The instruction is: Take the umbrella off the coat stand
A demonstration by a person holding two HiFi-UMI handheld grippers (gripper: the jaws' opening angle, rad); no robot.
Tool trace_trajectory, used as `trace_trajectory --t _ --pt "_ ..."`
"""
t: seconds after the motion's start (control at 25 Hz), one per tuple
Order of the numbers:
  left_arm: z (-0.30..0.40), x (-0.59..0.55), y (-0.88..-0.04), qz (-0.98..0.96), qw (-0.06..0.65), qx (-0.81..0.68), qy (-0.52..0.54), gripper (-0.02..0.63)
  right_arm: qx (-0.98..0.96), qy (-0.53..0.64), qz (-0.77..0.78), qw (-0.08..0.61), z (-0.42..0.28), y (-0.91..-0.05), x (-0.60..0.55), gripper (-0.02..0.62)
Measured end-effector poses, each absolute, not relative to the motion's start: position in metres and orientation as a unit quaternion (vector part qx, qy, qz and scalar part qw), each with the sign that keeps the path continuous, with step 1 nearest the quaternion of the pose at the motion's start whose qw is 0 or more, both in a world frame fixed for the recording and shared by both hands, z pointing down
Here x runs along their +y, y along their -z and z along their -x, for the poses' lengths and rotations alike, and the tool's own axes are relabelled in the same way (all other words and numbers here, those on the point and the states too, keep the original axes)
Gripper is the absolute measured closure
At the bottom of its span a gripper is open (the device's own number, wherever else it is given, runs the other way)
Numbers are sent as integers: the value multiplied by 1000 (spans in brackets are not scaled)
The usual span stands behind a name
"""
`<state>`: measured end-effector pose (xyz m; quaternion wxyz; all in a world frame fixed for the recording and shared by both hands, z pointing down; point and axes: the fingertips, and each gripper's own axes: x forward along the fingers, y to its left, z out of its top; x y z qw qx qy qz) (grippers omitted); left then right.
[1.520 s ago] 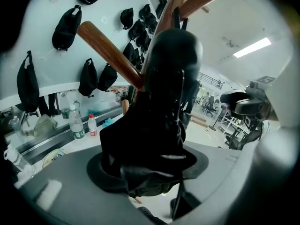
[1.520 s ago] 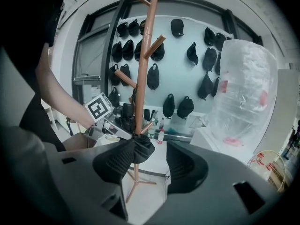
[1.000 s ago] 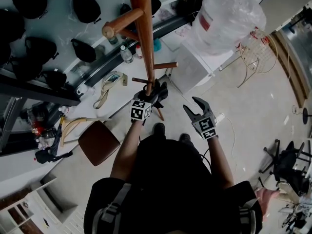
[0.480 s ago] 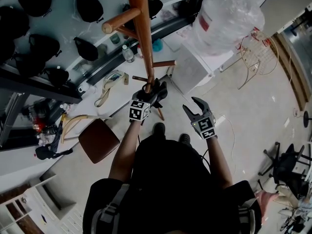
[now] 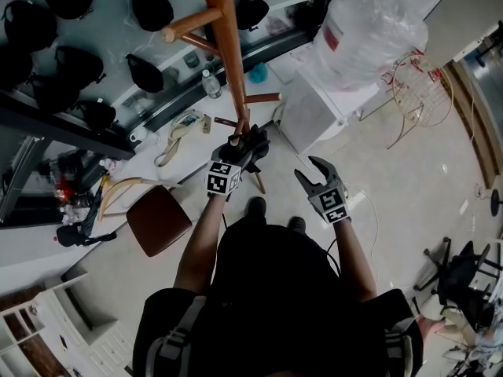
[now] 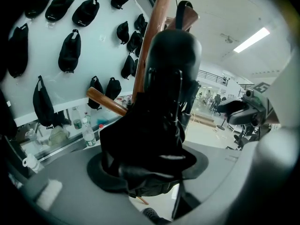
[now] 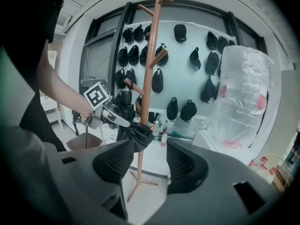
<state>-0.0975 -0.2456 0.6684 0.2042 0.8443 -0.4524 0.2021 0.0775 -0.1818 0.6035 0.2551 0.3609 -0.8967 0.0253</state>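
A black folded umbrella (image 5: 259, 138) sits against the brown wooden coat stand (image 5: 228, 53), low on its pole. My left gripper (image 5: 242, 149) is shut on it. In the left gripper view the umbrella (image 6: 164, 125) fills the space between the jaws, with the stand's pole (image 6: 152, 41) and a peg right behind it. The right gripper view shows the left gripper (image 7: 126, 125) holding the umbrella's dark bundle (image 7: 136, 135) beside the stand (image 7: 151, 64). My right gripper (image 5: 308, 170) hangs open and empty to the right of the stand, its jaws (image 7: 143, 165) apart.
A brown stool (image 5: 159, 218) stands left of the stand's feet. Black bags (image 5: 145, 73) hang on the wall behind a counter with bottles (image 5: 210, 85). A large plastic-wrapped bundle (image 5: 369, 30) and a wire rack (image 5: 416, 93) are at the right.
My left gripper has risen slightly along the pole with the umbrella in it. The right gripper has stayed in place, still open.
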Motion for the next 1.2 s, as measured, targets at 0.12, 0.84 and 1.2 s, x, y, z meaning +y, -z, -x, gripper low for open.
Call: trace_trajectory --t 0.12,0.84,1.2 --pt "98 -243 -666 -842 202 -458 -203 350 -899 -24 -355 256 -80 -604 -180 374" --pt "103 -225 -650 -824 198 -491 -200 351 -909 -23 -337 244 -92 -601 -170 374" --pt "93 -208 -648 -818 195 -502 -201 351 -915 -21 -327 237 -104 -601 -161 374"
